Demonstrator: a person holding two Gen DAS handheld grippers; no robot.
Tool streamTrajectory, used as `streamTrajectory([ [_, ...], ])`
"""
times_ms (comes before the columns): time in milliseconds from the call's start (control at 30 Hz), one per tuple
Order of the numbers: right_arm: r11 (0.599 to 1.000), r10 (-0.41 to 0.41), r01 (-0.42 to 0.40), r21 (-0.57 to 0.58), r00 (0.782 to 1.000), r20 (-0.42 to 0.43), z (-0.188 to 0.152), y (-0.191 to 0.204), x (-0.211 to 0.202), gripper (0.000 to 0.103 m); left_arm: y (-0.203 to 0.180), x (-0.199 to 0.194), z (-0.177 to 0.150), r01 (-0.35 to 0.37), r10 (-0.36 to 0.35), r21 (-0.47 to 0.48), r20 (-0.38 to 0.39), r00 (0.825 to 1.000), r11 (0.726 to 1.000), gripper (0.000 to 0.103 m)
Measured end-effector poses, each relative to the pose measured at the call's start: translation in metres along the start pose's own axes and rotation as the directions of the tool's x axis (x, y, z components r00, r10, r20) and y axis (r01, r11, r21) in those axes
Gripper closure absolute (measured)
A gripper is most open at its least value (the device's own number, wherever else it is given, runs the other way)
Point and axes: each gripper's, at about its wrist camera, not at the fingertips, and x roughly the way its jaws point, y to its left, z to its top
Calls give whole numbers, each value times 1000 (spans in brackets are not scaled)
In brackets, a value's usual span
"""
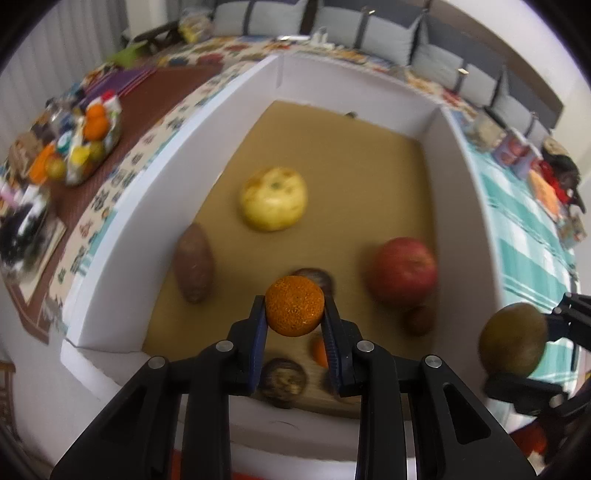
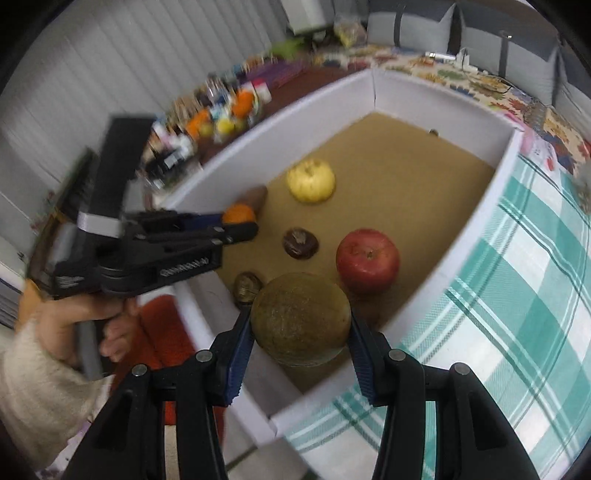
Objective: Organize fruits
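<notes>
While my left gripper (image 1: 294,312) clamps the orange (image 1: 294,306) & right gripper (image 2: 301,338) clamps the kiwi (image 2: 301,319) over the box's (image 2: 207,177) near edge, both feel light, soft-skinned; I'd squeeze midline gently.

I see grey cushions (image 1: 373,33) lined along the far wall, a teal plaid cloth (image 2: 517,280) covering the table's right side, and white vertical blinds (image 2: 110,66) behind a cluttered brown surface (image 1: 147,96) on the left.
</notes>
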Motion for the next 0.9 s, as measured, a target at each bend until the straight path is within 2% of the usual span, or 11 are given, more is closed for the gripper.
streamTrajectory([
  [133,999,-51,51,-2,996,-73,9,4,35,53,5,2,-4,-25,25,-17,-7,1000,1000,70],
  [200,998,-56,57,17,997,-60,12,3,37,40,5,-2,-7,-45,45,-15,15,999,999,54],
  [233,998,-55,56,28,997,-46,14,1,35,29,5,-6,-8,-55,56,-14,30,998,998,40],
  [267,997,-55,56,44,998,-25,16,-2,30,24,4,-14,-10,-73,73,-9,65,995,997,28],
  [367,994,-74,71,85,997,38,19,-11,4,23,-3,-41,-14,-113,109,13,171,979,994,13],
  [500,990,-123,114,89,987,106,15,-12,-29,14,-19,-78,-20,-143,123,46,301,946,989,5],
  [633,985,-164,153,76,974,158,1,-7,-58,9,-33,-107,-26,-119,83,70,386,919,990,1],
  [733,980,-197,188,65,964,181,-9,-2,-72,9,-39,-120,-25,-120,85,61,409,909,991,1],
  [800,978,-205,196,64,960,190,-13,1,-78,9,-40,-126,-24,-160,129,44,405,905,986,1],
  [900,976,-216,207,66,955,203,-20,5,-84,9,-43,-133,-24,-223,188,39,415,890,974,1],
])
